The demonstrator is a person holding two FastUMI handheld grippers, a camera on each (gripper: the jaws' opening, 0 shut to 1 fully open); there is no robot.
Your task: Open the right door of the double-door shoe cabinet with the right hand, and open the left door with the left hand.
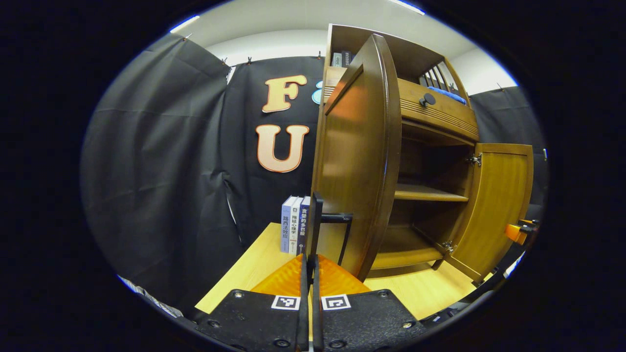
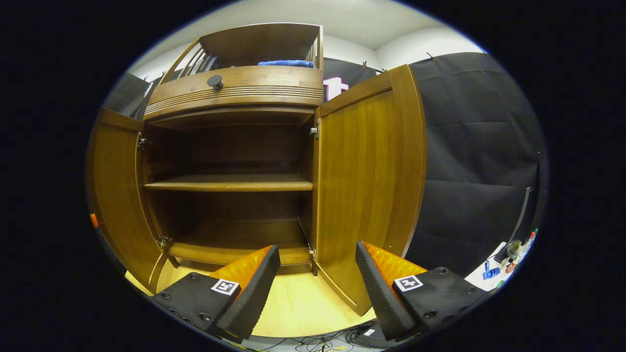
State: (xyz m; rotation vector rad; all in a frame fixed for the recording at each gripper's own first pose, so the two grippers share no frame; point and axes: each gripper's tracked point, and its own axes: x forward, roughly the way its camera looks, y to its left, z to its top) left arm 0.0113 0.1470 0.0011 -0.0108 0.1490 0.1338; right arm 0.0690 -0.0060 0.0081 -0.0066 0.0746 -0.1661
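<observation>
In the left gripper view, a row of books (image 1: 295, 224) stands on the pale wooden table (image 1: 254, 266) at the far left, just beside the cabinet (image 1: 430, 120). The left gripper (image 1: 309, 274) sits low in the middle with its jaws pressed together and nothing visibly between them; a thin black bar, part of a dark stand I cannot make out well, rises right behind the tips. Just to the right the left door (image 1: 359, 161) stands swung well out, its edge turned toward the camera. Past it come the bare shelf (image 1: 425, 194) and, at the far side, the right door (image 1: 496, 205), also open.

In the right gripper view the same order holds — left door at the left edge, the hollow cabinet with its shelf in the middle, the right door (image 2: 369, 186) swung wide beside it. The right gripper (image 2: 318, 278) hangs in front of the cabinet's base with its jaws spread wide, holding nothing and clear of the door.

Both doors look fully open, so I judge the task to be at its end — the opening steps are done. What remains seems only to draw both grippers back from the cabinet without brushing either door.
</observation>
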